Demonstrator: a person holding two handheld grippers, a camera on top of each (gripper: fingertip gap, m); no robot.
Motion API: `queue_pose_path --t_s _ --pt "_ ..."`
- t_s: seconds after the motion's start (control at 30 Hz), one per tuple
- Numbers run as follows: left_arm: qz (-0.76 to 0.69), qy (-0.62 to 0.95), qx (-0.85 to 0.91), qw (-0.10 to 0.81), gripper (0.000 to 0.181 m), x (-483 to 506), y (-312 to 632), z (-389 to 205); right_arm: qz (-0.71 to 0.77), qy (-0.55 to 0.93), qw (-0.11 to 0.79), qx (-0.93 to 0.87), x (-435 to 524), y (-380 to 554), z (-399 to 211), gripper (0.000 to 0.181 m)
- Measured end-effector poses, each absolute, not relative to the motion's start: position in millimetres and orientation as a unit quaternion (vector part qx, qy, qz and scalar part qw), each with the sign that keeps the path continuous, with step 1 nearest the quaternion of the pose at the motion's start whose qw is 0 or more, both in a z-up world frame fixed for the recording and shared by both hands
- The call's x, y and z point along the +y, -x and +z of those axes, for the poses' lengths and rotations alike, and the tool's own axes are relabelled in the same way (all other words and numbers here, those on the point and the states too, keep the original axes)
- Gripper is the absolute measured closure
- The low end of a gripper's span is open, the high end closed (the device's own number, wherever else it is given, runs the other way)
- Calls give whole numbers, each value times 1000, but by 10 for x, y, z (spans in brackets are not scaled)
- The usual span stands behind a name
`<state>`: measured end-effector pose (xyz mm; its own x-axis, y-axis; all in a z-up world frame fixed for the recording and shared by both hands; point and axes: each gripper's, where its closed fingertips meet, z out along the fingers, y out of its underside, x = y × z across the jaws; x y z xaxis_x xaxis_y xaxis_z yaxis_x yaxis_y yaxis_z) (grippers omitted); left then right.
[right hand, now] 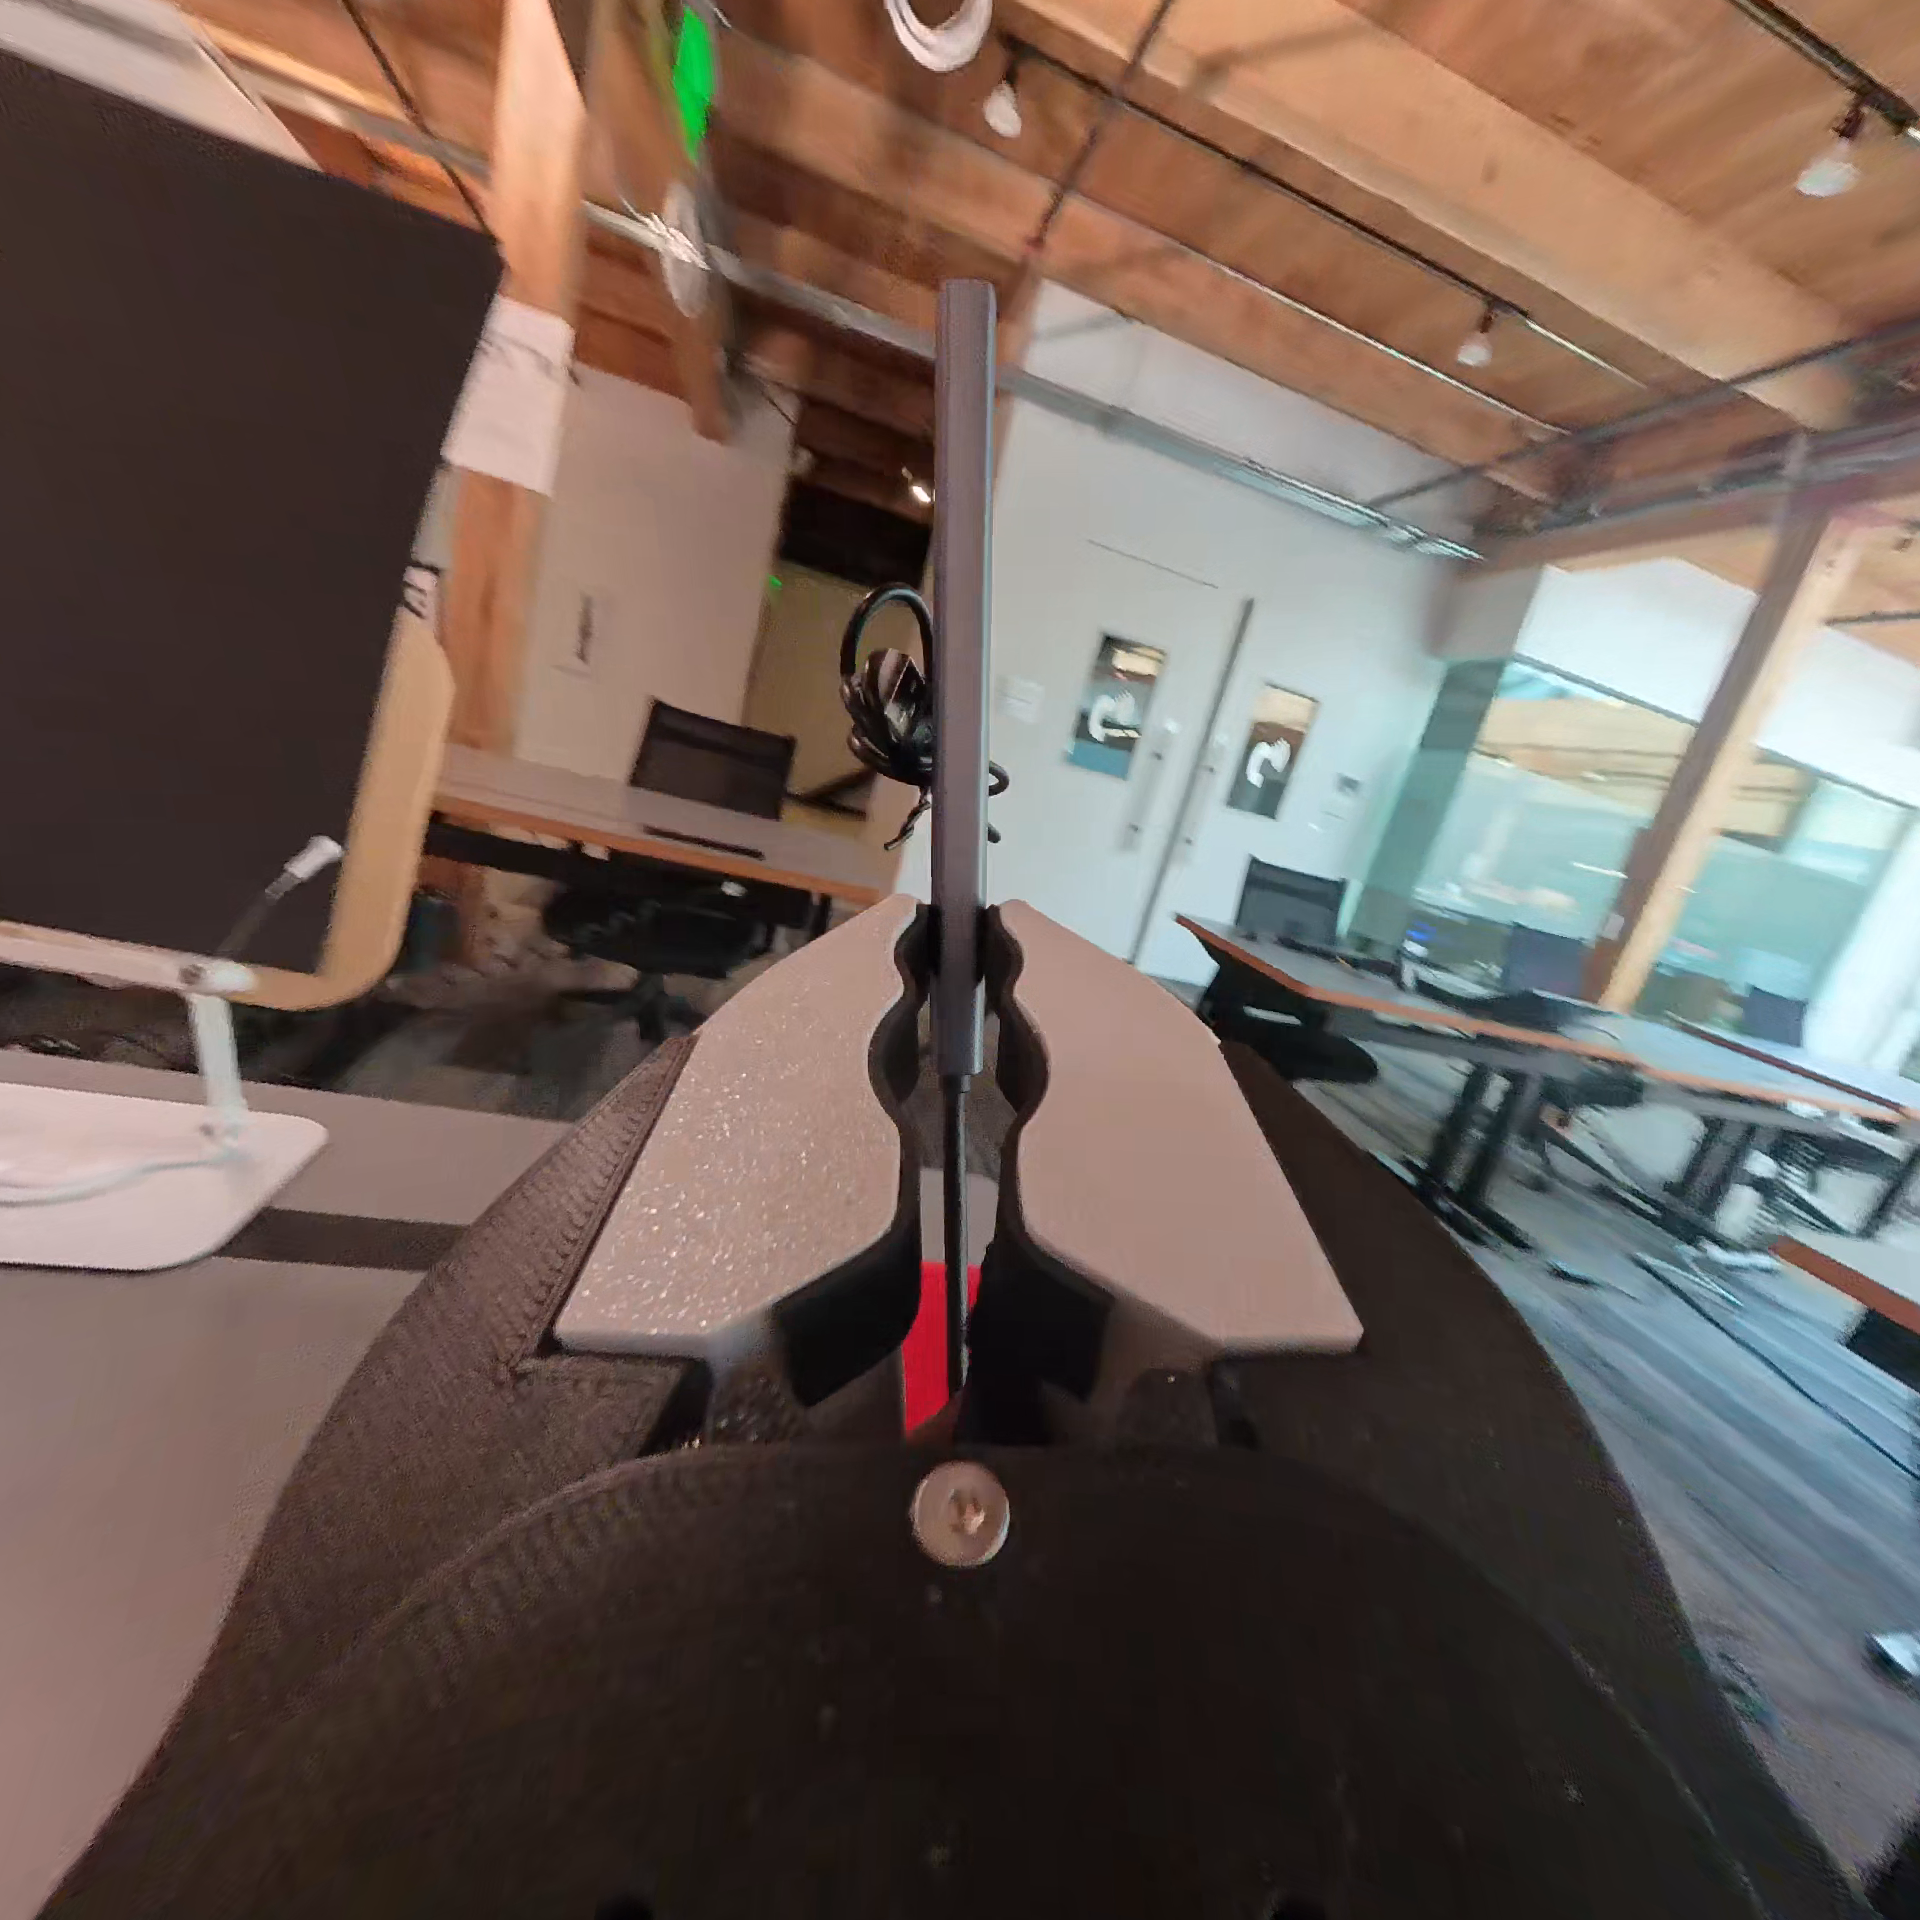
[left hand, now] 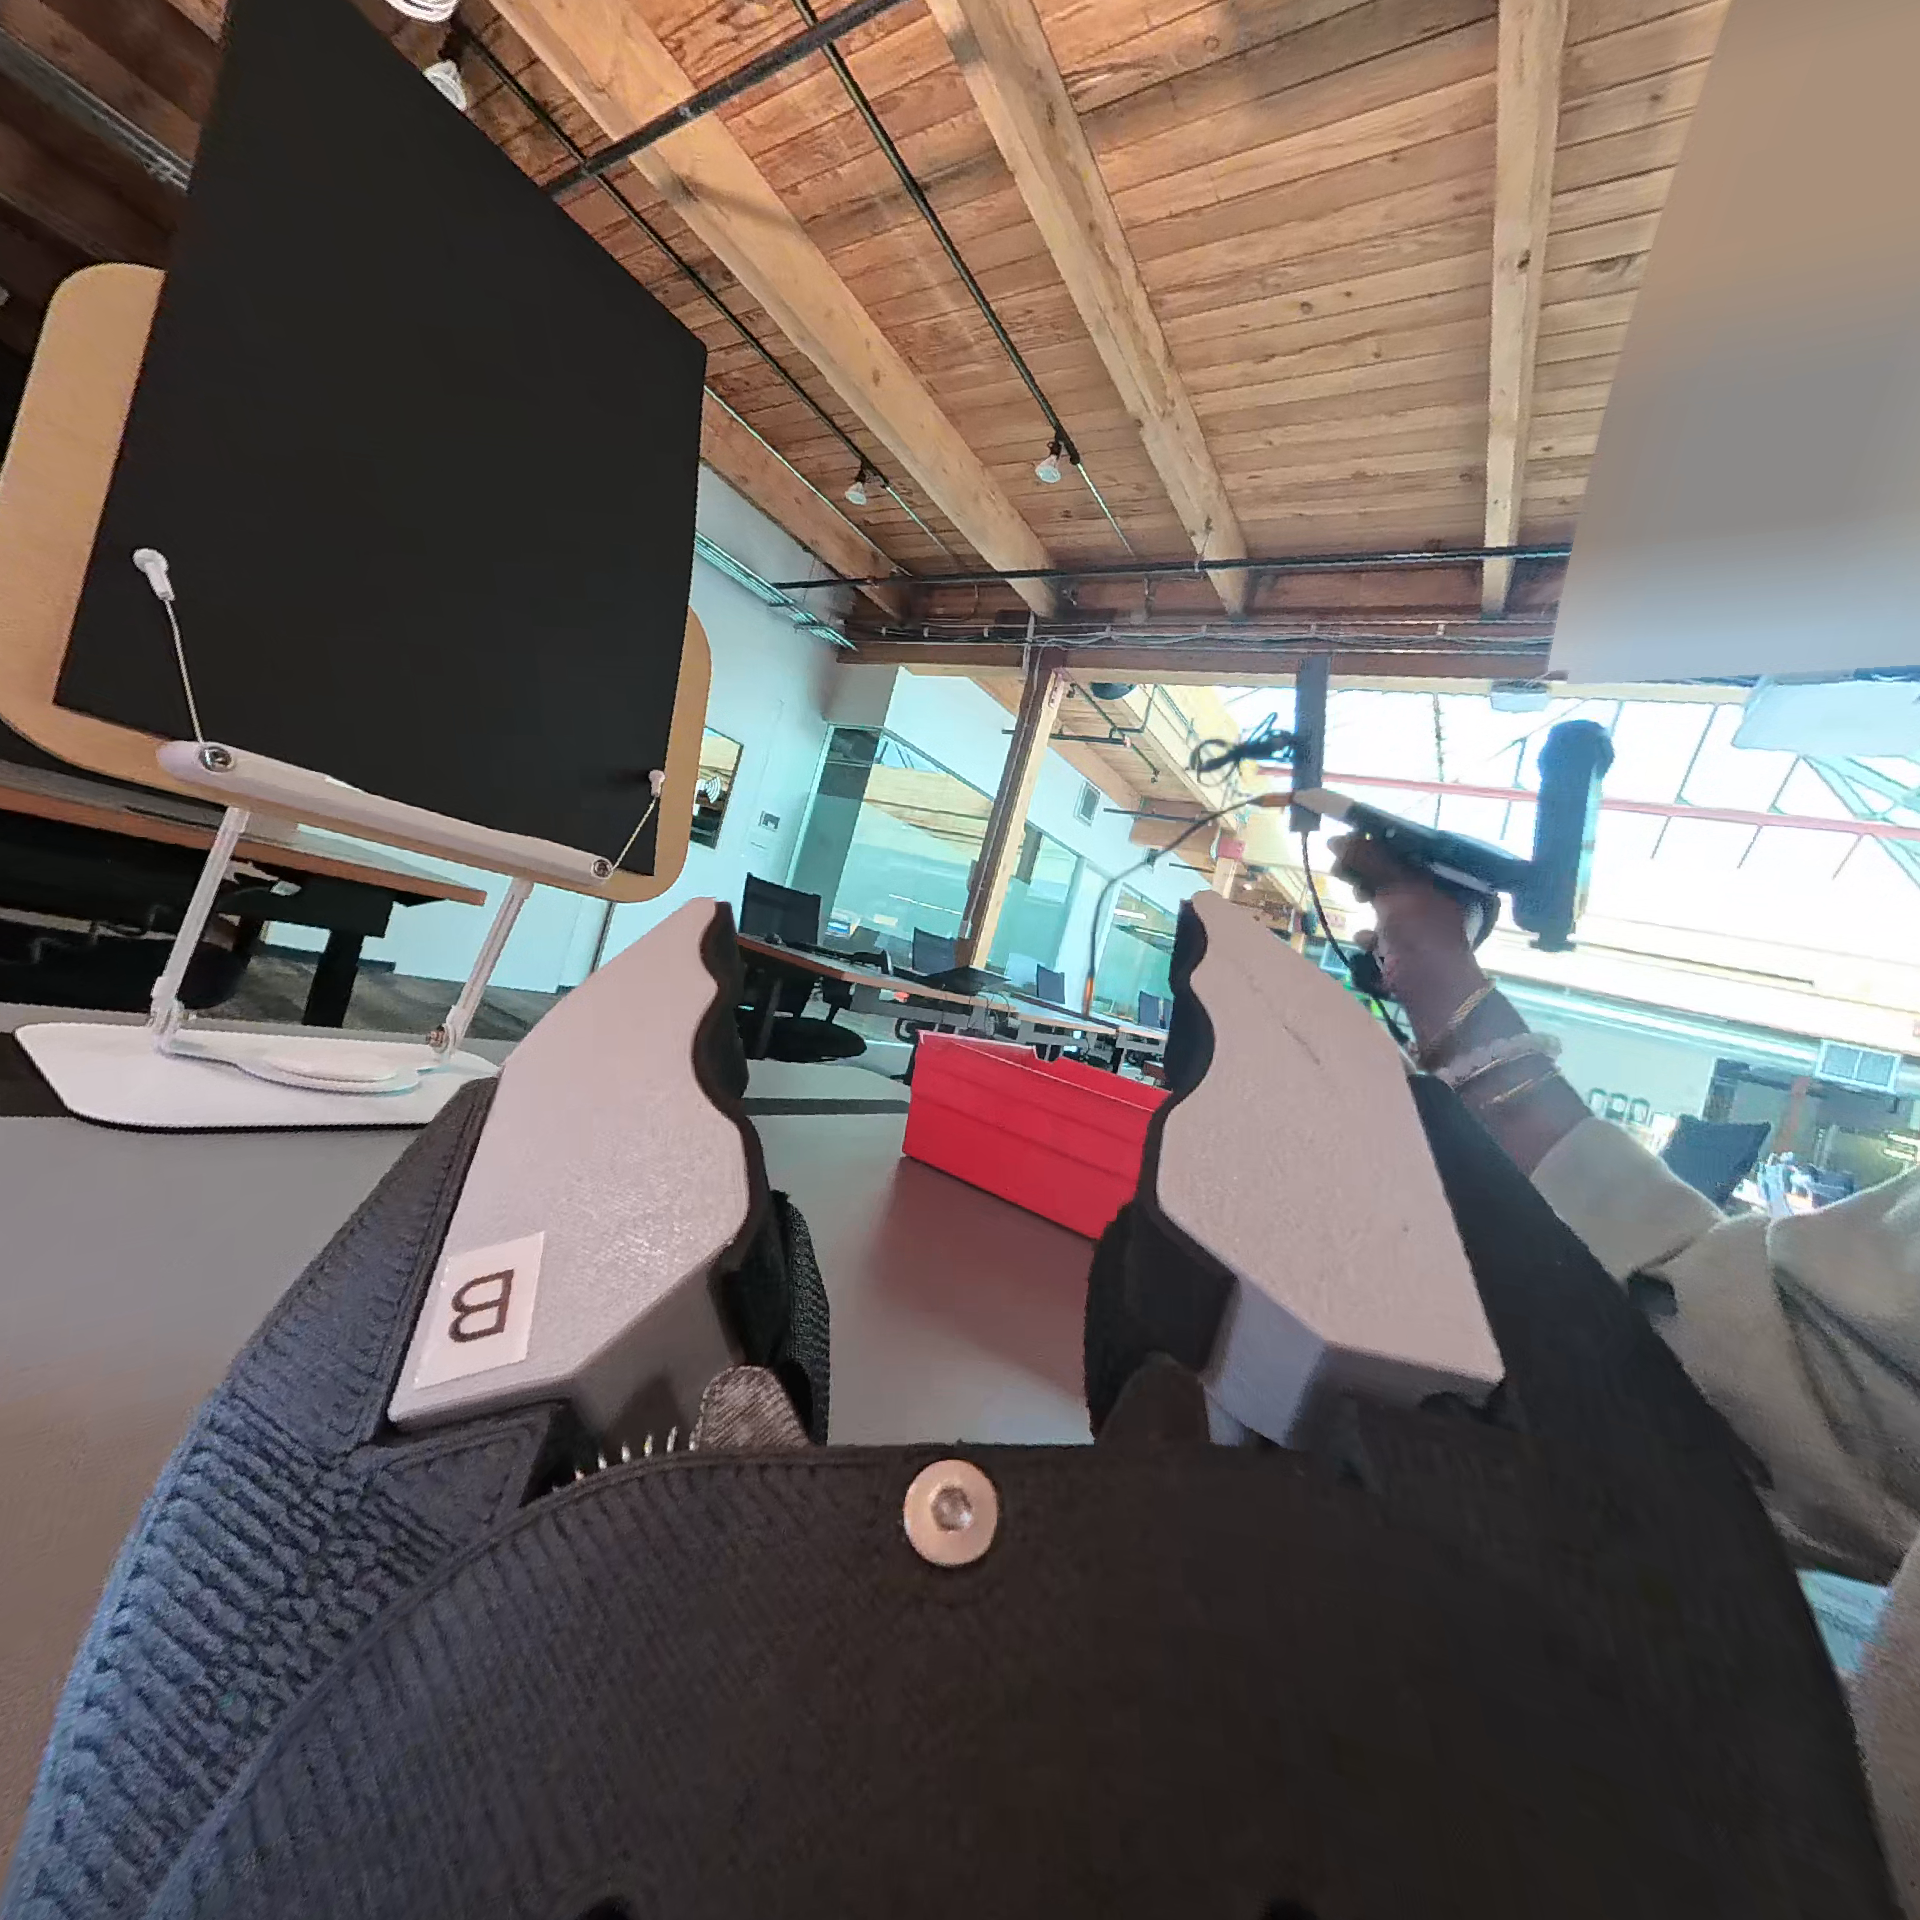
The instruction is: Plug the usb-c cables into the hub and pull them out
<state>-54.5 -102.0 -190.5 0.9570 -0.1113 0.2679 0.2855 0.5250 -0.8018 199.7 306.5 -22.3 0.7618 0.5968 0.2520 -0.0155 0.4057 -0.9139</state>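
Left gripper (left hand: pixel 961 966): spread wide, empty, low over grey table (left hand: pixel 156 1247).
Red box (left hand: pixel 1023 1127): on table, beyond left gripper.
Right gripper (right hand: pixel 961 925): pinching upright hub (right hand: pixel 961 644).
Cable (right hand: pixel 888 717): black coil, seemingly attached beside hub.

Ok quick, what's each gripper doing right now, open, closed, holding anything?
Left gripper: open, nothing between its fingers.
Right gripper: shut on the grey hub, held upright with a cable trailing down.
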Motion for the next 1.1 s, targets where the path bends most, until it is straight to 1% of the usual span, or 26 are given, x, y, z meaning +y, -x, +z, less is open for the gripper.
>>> queue_pose_path --t_s 0.13,0.23,0.3,0.4,0.53,0.63,0.7,0.83,0.97,1.1 --pt "-106 474 -90 869 104 -1031 548 -1901 145 554 764 -296 3277 -1992 -578 172" --pt "-105 478 -87 868 104 -1021 538 -1906 140 578 736 -323 3409 -1873 -884 172" --pt "-106 482 -86 866 104 -1008 528 -1915 165 581 721 -341 3469 -1755 -1057 172" --pt "-110 482 -87 865 104 -1006 531 -1918 247 549 713 -361 3477 -1544 -1228 172" --pt "-111 479 -94 866 104 -1023 556 -1920 359 558 675 -324 3548 -1454 -1495 172" --pt "-105 484 -91 864 104 -1012 548 -1927 371 600 644 -296 3642 -1537 -1771 172" --pt "-98 493 -85 860 104 -990 528 -1939 330 647 621 -296 3699 -1634 -2004 172" --pt "-67 522 -58 848 104 -907 442 -1978 238 745 526 -334 3708 -1780 -2531 171" --pt "-58 536 -42 841 104 -858 385 -2000 218 809 406 -366 3665 -1755 -2953 171" --pt "-47 535 -42 843 104 -873 396 -1995 221 818 353 -397 3636 -1626 -3131 169"
